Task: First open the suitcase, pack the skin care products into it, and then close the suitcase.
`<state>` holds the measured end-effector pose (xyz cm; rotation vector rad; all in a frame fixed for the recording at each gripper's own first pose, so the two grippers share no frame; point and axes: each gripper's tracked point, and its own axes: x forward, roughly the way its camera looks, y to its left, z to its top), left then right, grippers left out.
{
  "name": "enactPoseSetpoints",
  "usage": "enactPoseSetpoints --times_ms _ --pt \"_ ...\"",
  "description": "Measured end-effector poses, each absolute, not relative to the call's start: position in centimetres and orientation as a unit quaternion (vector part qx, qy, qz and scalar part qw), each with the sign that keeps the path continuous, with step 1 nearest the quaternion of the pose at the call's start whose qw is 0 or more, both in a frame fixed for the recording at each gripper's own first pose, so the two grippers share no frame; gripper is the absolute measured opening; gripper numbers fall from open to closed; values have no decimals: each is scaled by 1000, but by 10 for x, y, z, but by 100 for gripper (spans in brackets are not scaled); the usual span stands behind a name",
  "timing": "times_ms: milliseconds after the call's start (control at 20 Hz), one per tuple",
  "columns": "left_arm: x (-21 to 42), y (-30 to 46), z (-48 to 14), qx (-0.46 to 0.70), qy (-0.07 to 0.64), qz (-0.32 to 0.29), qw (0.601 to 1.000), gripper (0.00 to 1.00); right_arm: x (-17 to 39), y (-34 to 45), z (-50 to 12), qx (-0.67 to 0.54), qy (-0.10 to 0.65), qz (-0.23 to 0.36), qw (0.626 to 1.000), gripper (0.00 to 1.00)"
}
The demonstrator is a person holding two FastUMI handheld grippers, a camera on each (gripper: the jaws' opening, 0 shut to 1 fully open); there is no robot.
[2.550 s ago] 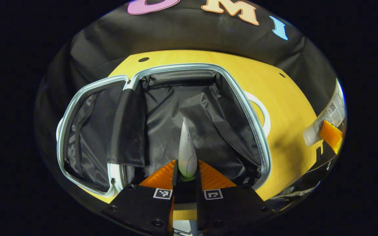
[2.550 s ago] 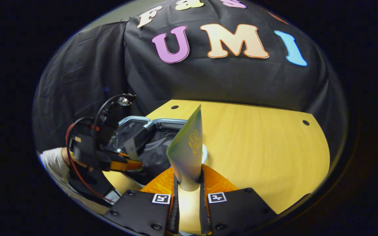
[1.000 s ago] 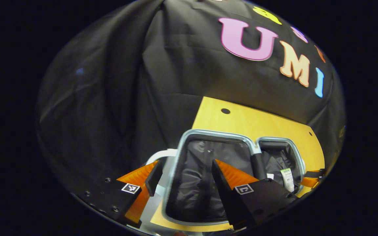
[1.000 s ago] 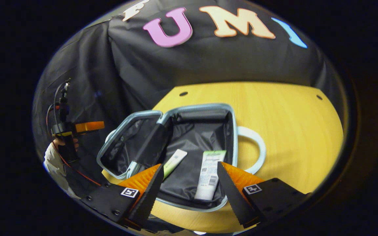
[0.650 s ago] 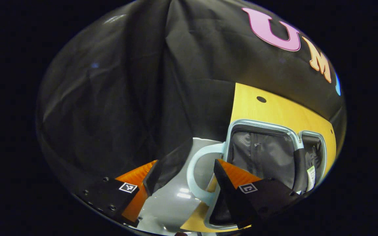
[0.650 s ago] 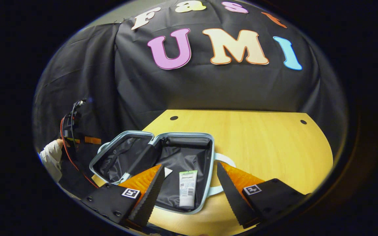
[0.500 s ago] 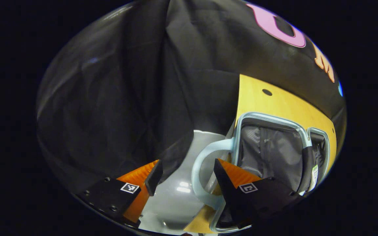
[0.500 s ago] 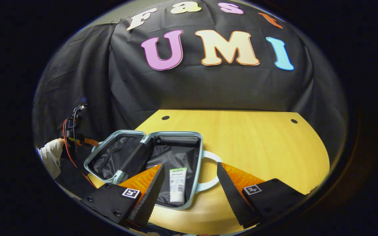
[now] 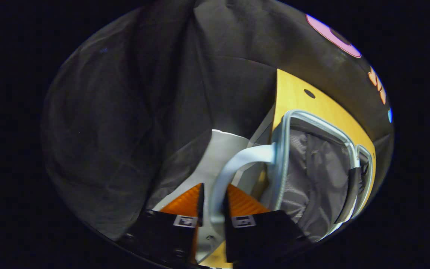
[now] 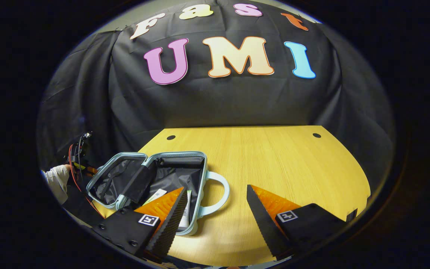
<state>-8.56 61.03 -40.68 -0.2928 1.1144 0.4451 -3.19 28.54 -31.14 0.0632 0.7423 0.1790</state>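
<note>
Left gripper (image 9: 213, 203) clamped on the pale handle (image 9: 233, 166) of the open suitcase (image 10: 146, 179), handle arching from the fingers up to the lid's rim. Right gripper (image 10: 215, 211) spread wide, empty, above the table (image 10: 274, 160), suitcase lying to its left with tubes (image 10: 185, 213) inside. Half a second earlier, left fingers apart, straddling the handle; now closed for swinging the lid over.

No legible text

Printing on the tubes (image 10: 184, 213) in the suitcase (image 10: 170, 164) is too small to be read; only square coded markers are seen on the right gripper (image 10: 215, 216).
</note>
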Motion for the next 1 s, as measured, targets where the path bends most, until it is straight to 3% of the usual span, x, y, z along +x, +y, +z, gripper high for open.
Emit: enactPoseSetpoints --times_ms 50,150,450,650,750,1000 --pt "-85 606 -397 -130 521 203 819 7 -30 285 -308 31 358 90 929 98" --pt "-81 606 -372 -112 508 204 829 2 -28 285 -306 30 352 99 930 98" --pt "-65 597 -274 -98 433 209 872 1 -22 269 -299 26 321 124 939 98" --pt "-61 583 -185 -72 378 212 899 0 -30 258 -303 1 316 181 931 98" --pt "-61 564 -137 -53 364 200 908 0 -30 243 -295 0 307 190 932 99" --pt "-24 473 -98 -27 321 155 934 0 -22 210 -279 21 294 202 934 98"
